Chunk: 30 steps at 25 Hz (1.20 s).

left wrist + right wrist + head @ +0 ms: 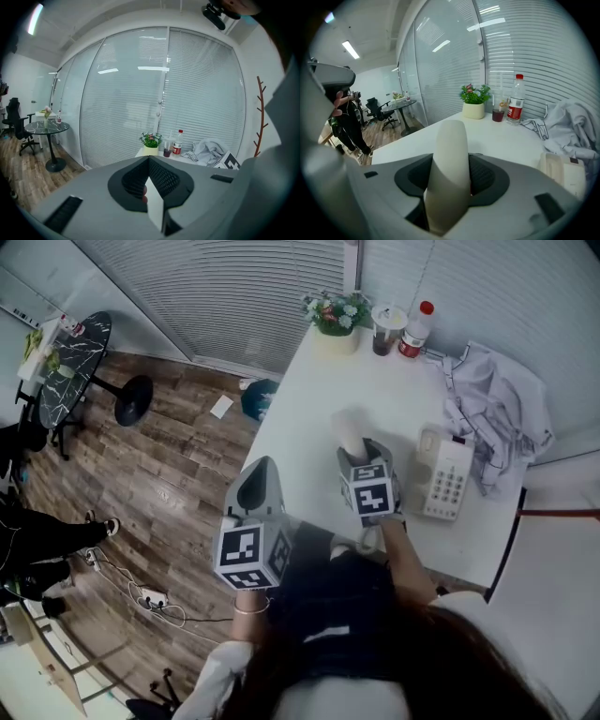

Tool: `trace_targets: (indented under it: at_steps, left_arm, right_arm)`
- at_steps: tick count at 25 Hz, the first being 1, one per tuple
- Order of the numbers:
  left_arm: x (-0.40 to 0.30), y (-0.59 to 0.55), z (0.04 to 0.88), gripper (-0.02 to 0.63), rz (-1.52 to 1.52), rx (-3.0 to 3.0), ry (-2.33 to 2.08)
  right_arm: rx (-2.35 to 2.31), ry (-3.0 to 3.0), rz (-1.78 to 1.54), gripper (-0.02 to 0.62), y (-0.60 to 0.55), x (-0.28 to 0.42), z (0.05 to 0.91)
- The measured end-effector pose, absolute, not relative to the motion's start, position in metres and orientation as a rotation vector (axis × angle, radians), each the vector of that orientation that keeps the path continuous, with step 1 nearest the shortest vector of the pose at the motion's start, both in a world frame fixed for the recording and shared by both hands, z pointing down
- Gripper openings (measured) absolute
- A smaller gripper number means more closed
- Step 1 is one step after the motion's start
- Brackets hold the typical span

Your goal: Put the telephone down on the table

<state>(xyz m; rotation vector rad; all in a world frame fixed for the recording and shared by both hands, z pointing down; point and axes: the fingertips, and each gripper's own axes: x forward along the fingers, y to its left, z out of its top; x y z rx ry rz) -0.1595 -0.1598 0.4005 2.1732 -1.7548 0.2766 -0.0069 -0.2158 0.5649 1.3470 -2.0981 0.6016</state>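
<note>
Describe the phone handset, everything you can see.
The handset is cream, smooth plastic by its look, and curved, with a rounded end that points away from the right claw. That claw's jaws press on it from both sides. It is off the telephone base, which sits to its right in the head view, and is held over the white table.

plant (335,313) | cup (384,331) nxt to red-cap btl (414,332) | crumpled shirt (492,401) | rnd blk side table (70,364)
</note>
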Motion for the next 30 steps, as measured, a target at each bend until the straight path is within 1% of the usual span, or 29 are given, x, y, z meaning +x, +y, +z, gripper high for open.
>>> trace_targets:
  at_steps: [30]
  left_arm:
    - [-0.187, -0.16, 0.4, 0.002, 0.279, 2.122, -1.815]
  right_arm:
    - [1.164, -2.138, 0.559, 0.216, -0.21, -0.062, 0.581]
